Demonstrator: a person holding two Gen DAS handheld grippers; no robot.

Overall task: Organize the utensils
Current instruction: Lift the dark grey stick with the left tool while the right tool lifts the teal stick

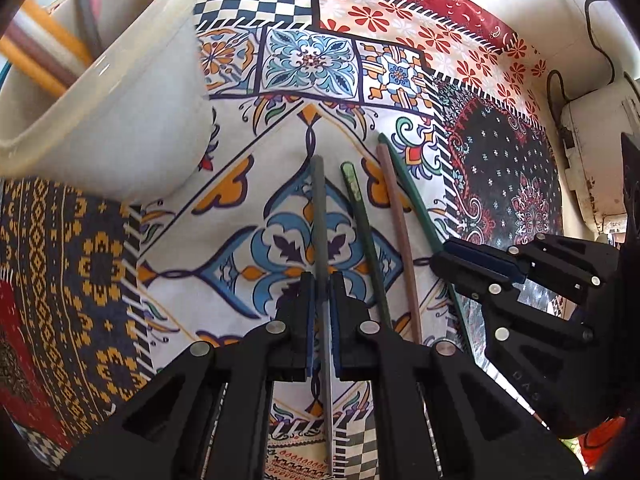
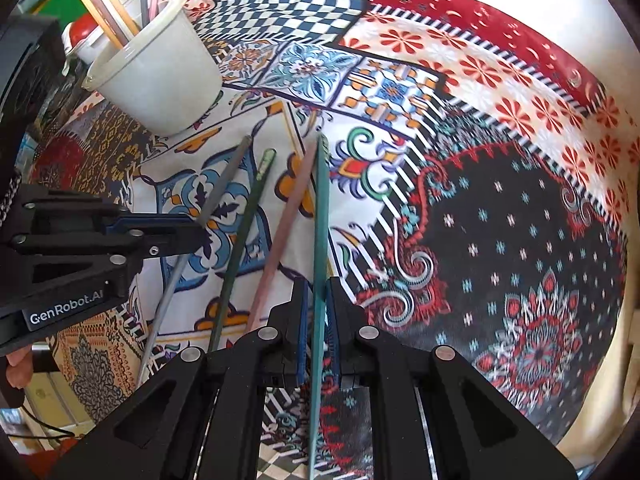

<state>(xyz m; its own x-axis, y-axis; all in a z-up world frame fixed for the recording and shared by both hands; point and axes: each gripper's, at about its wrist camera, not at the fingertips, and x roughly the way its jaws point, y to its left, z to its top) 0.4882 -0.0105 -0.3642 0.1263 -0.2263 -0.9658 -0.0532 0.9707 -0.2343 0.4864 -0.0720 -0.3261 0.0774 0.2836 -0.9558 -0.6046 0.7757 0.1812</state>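
- The left gripper (image 1: 321, 312) has its fingers closed tight on the grey chopstick (image 1: 319, 208), which runs straight up the centre of the left wrist view, its far end lying on the patchwork cloth (image 1: 100, 264).
- In the right wrist view the same left gripper (image 2: 196, 228) enters from the left edge, and the grey chopstick (image 2: 224, 184) passes through its tips on a slant.
- The right gripper (image 2: 318, 312) has its fingers clamped on the teal chopstick (image 2: 322, 208), which rises from the lower centre of that frame to a tip in the middle.
- From the left wrist view the right gripper (image 1: 444, 256) sits at centre right, with the teal chopstick (image 1: 416, 196) reaching up and left from it.
- Between the two gripped sticks lie the dark green chopstick (image 2: 244, 232) and the pink chopstick (image 2: 288, 220), loose on the cloth, side by side and fanned; the pink one's far tip is just beside the teal one's.
- A cream cup (image 2: 160, 76) stands at the upper left of the right wrist view, holding yellow, pink and grey sticks (image 2: 112, 12); it is near the grey chopstick's far end.
- In the left wrist view the cream cup (image 1: 120, 112) fills the upper left.
- The left gripper's body reads "GenRobot.AI" (image 2: 66, 314) in white at the lower left of the right wrist view.
- The cloth covers the worktop (image 2: 592, 412).
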